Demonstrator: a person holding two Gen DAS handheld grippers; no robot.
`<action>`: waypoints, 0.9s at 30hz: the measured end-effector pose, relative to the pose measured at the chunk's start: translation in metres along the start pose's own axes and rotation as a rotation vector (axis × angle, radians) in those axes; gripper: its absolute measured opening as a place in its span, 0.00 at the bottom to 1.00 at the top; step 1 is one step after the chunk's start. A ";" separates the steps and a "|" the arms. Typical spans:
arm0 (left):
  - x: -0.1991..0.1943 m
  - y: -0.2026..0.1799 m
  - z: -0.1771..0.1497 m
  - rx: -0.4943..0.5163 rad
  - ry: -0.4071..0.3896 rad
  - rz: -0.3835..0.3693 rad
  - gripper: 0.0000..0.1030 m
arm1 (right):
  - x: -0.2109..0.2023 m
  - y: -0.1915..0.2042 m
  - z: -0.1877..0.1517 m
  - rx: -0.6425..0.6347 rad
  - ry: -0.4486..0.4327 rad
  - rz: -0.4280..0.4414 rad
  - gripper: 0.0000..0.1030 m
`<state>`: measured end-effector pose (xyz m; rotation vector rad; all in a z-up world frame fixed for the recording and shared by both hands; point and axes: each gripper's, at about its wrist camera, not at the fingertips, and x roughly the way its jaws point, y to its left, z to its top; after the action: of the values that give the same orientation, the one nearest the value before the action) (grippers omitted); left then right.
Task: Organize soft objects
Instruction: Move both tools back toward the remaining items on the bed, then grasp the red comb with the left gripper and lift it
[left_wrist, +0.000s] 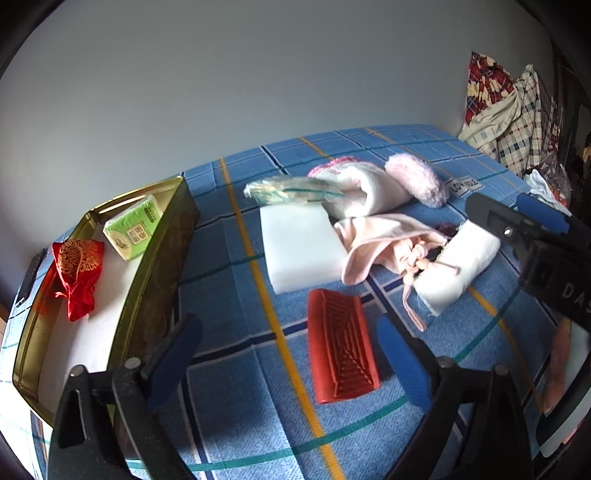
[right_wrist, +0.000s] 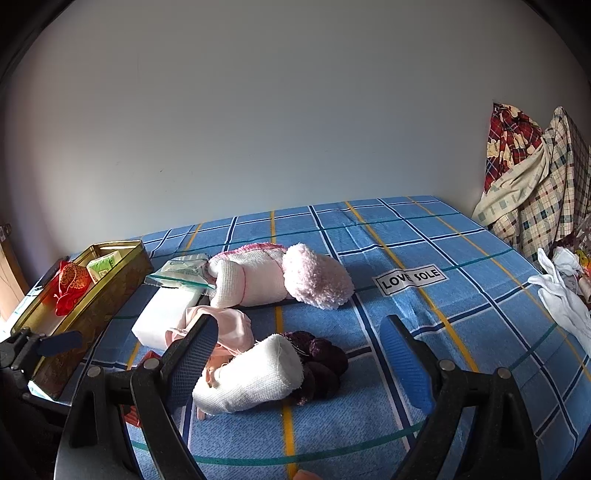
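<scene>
A gold tin box (left_wrist: 159, 254) stands at the left of the blue checked cloth and holds a red pouch (left_wrist: 75, 269) and a green tissue pack (left_wrist: 133, 230); it also shows in the right wrist view (right_wrist: 110, 291). My left gripper (left_wrist: 291, 362) is open and empty, with a red ribbed pad (left_wrist: 341, 356) between its fingers. My right gripper (right_wrist: 299, 358) is open, hovering over a rolled white towel (right_wrist: 255, 373) and a dark purple scrunchie (right_wrist: 321, 362). A white foam block (left_wrist: 299, 247), pink cloth (left_wrist: 384, 243), a plastic bag (left_wrist: 291, 188), a white-pink towel (left_wrist: 365, 188) and a fluffy pink item (left_wrist: 417, 179) lie behind.
A grey wall runs along the back of the cloth. Patterned fabrics (right_wrist: 532, 177) hang at the far right, with white gloves (right_wrist: 565, 299) at the right edge. A "LOVE SOLE" label (right_wrist: 410, 278) is on the cloth.
</scene>
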<state>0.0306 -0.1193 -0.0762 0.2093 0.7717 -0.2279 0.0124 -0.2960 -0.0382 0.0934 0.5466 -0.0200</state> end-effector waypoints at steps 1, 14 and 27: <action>0.002 -0.001 0.000 0.001 0.012 -0.003 0.89 | 0.000 0.000 0.000 0.001 0.000 0.001 0.88; 0.019 -0.012 -0.006 0.020 0.078 -0.099 0.55 | 0.002 -0.005 0.000 0.023 0.012 0.027 0.89; 0.002 0.014 -0.006 -0.042 -0.043 -0.127 0.35 | 0.008 -0.001 0.000 0.006 0.043 0.024 0.89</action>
<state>0.0318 -0.1043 -0.0803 0.1151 0.7474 -0.3352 0.0193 -0.2972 -0.0421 0.1060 0.5882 0.0037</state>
